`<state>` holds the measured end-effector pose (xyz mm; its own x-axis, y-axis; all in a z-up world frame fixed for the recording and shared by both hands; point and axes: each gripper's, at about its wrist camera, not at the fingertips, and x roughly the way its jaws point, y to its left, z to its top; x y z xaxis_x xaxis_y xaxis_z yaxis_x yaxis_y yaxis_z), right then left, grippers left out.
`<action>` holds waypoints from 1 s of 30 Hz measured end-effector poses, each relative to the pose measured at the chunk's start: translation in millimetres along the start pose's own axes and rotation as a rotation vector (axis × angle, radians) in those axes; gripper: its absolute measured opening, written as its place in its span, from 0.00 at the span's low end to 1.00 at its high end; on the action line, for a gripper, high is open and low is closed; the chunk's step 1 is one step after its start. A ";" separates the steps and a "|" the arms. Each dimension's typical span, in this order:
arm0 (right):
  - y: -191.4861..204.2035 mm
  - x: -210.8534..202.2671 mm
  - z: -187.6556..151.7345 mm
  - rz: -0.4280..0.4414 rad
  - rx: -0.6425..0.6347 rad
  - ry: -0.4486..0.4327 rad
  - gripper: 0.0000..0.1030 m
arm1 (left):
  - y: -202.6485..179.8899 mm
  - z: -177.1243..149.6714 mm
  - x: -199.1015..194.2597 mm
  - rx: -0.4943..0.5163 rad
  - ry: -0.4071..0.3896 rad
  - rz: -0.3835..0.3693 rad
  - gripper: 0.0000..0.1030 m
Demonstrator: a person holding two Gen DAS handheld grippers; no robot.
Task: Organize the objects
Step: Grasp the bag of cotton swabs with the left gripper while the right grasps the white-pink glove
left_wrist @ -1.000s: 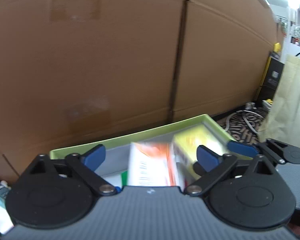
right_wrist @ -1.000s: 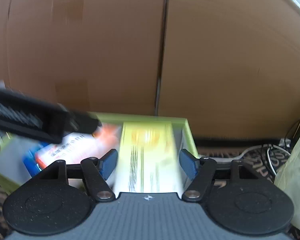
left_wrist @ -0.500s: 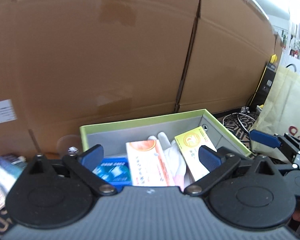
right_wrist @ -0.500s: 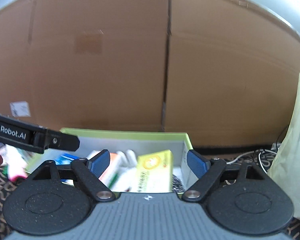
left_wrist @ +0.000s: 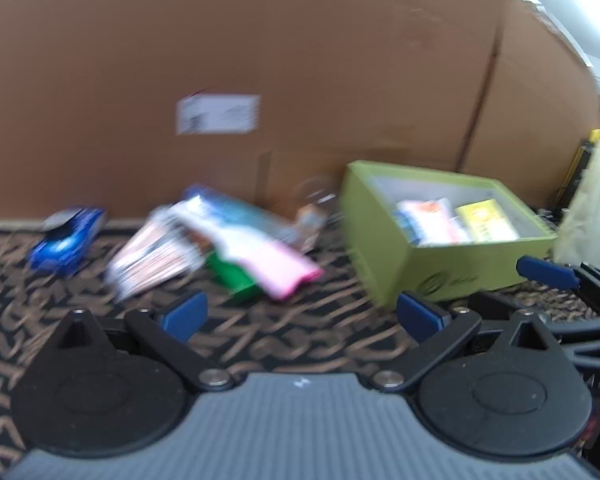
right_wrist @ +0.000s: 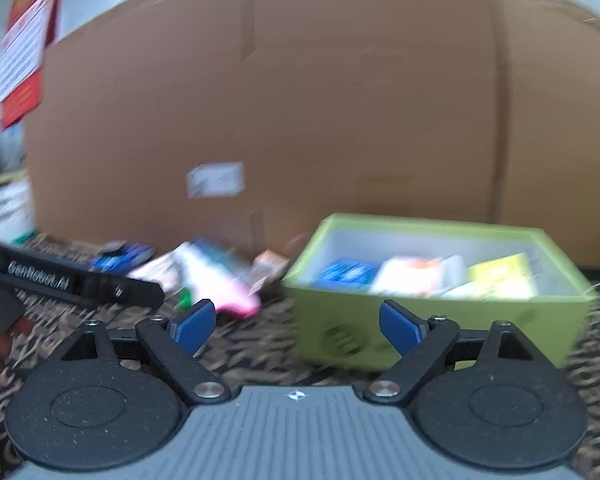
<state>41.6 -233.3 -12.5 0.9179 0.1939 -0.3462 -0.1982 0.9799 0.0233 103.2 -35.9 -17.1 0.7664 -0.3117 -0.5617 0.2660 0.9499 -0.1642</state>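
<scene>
Left wrist view, left to right of the green box (left_wrist: 452, 268): blue packet (left_wrist: 66, 238) plus roughly four loose overlapped packs (left_wrist: 220, 240) counted leftward, three cartons counted inside, so the nearest pack should be approached squarely by the empty wide-open left gripper (left_wrist: 300, 316), right gripper (right_wrist: 298, 326) opening, nothing held.
</scene>
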 end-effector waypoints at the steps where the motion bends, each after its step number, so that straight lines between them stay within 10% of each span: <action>1: 10.2 6.5 -3.4 0.026 -0.013 0.024 0.88 | 10.6 -3.8 -1.5 -0.014 0.005 0.016 1.00; 21: 53.7 153.8 6.6 0.060 0.031 0.166 0.70 | 113.3 18.7 73.6 -0.023 0.032 0.135 1.00; 24: 46.2 161.4 5.6 0.112 0.101 0.197 0.39 | 119.1 24.5 96.1 -0.011 0.064 0.145 1.00; 26: 49.1 150.3 7.7 0.092 0.080 0.180 0.17 | 120.4 25.4 105.2 -0.004 0.079 0.141 0.94; 28: 55.5 131.7 9.2 0.082 0.012 0.150 0.16 | 120.5 24.7 111.3 0.001 0.110 0.122 0.59; 30: 59.1 110.4 9.2 0.090 -0.018 0.131 0.15 | 119.9 21.9 111.4 0.004 0.116 0.116 0.46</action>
<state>134.3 -153.5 -40.7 0.8437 0.2716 -0.4631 -0.2847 0.9577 0.0430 233.3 42.8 -81.7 0.7194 -0.1945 -0.6669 0.1818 0.9792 -0.0895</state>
